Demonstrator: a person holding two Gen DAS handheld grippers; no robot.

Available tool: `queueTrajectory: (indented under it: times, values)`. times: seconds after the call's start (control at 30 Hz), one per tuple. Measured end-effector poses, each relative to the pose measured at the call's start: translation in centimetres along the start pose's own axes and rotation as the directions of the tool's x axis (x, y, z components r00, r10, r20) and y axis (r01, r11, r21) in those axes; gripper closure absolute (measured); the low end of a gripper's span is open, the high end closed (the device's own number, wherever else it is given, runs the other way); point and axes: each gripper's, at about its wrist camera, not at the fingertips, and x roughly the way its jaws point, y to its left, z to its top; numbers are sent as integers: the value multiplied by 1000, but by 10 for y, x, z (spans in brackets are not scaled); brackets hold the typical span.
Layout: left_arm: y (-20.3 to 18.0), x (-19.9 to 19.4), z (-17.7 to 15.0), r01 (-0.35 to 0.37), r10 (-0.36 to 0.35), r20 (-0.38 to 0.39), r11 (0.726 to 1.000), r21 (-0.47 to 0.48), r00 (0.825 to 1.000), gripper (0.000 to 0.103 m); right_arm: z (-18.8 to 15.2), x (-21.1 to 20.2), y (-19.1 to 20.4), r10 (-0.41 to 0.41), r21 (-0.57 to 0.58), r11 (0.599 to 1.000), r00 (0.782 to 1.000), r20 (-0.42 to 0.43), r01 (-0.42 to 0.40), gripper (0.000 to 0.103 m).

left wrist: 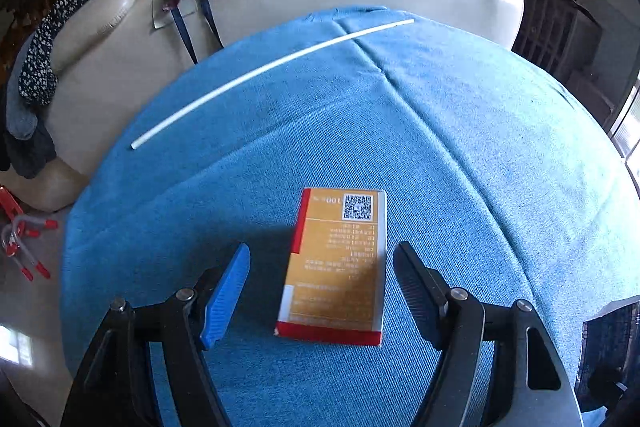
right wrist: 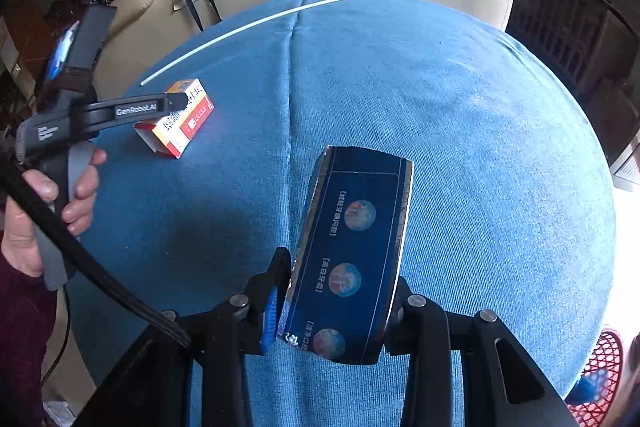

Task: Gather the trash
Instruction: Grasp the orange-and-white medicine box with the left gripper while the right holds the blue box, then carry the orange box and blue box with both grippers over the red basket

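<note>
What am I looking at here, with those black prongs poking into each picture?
A person holds a hand-held gripper in each hand; each carries a camera looking along its two fingers. The left camera shows the left hand-held gripper open around an orange and red box lying on the blue cloth. The right camera shows the right hand-held gripper clamped on a dark blue carton, and the person's hand holding the other tool. A thin white tube lies further back.

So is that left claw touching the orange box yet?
Apart. In the left wrist view the left gripper stands open astride the orange box, with blue cloth showing between each finger and the box's sides.
</note>
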Motion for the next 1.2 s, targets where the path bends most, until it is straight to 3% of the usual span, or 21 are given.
queueTrajectory:
  times: [0.1,0.2,0.23,0.43,0.63,0.93,1.2]
  values:
    - [-2,10,-1,6,-6,-16,1000,2,1000,29,-1,3,-2,12,7,1000,1000,3,-12,63]
    - [-3,22,-1,19,-19,-52,1000,1,998,54,-3,3,-3,15,5,1000,1000,17,-15,63]
    - [-3,25,-1,21,-22,-63,1000,-5,998,55,-4,2,-5,19,6,1000,1000,22,-19,63]
    - [-11,13,-6,7,-7,-36,1000,-21,999,56,-11,-2,-17,20,20,1000,999,37,-21,63]
    - [-36,-34,-31,21,-22,25,999,42,999,56,-15,-8,-31,12,48,999,998,57,-15,63]
    - [-62,-100,-70,44,-49,84,997,60,995,56,-25,-22,-43,4,73,997,996,88,-11,63]
    - [-86,-145,-85,48,-62,137,994,102,989,56,-35,-40,-51,-11,99,995,993,120,-1,63]
